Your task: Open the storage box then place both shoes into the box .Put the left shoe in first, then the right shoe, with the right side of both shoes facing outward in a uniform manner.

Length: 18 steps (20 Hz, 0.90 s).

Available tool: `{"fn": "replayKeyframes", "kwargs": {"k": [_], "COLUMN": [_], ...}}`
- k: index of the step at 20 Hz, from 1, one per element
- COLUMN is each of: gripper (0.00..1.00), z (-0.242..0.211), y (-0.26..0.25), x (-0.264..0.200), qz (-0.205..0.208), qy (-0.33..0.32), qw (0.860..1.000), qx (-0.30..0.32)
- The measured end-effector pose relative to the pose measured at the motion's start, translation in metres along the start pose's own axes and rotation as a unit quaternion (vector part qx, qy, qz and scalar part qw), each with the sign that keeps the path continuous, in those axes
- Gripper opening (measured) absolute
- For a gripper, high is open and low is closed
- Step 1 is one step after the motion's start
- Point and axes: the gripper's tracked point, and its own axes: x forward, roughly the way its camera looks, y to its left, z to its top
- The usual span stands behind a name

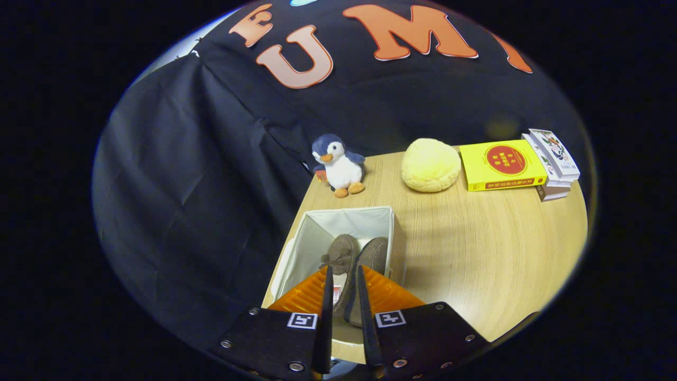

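gripper (344,275): fingers nearly together over storage box (317,233) | both shoes (365,259) inside | yellow book (500,165) far right, title unreadable

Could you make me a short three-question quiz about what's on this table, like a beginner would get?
1. True or false: both shoes are already inside the white box.
2. Which toy stands beyond the box, by the black cloth? A) teddy bear B) penguin C) rabbit
3. Fill in: the yellow book lies between the round yellow cushion and a stack of ____.

Key
1. True. Two brown shoes lie side by side in the open box, with the claw poised just over them, its fingers a narrow gap apart.
2. B, the penguin.
3. Books.
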Motion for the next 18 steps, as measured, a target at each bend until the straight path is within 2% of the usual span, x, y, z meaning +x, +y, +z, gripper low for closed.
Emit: {"fn": "replayKeyframes", "kwargs": {"k": [3,5,9,11,13,18], "gripper": [0.4,0.51,0.56,0.58,0.61,0.76], "z": [0.02,0.033,0.066,0.085,0.1,0.125], "y": [-0.013,-0.031,-0.058,-0.069,-0.09,-0.12], "x": [-0.029,-0.051,-0.098,-0.123,-0.145,-0.203], "qz": [0.009,0.001,-0.005,-0.005,-0.028,-0.071], "qy": [-0.035,-0.06,-0.131,-0.175,-0.214,-0.3], "qw": [0.999,0.998,0.99,0.982,0.971,0.94], "qx": [-0.01,-0.024,-0.052,-0.069,-0.101,-0.148]}}
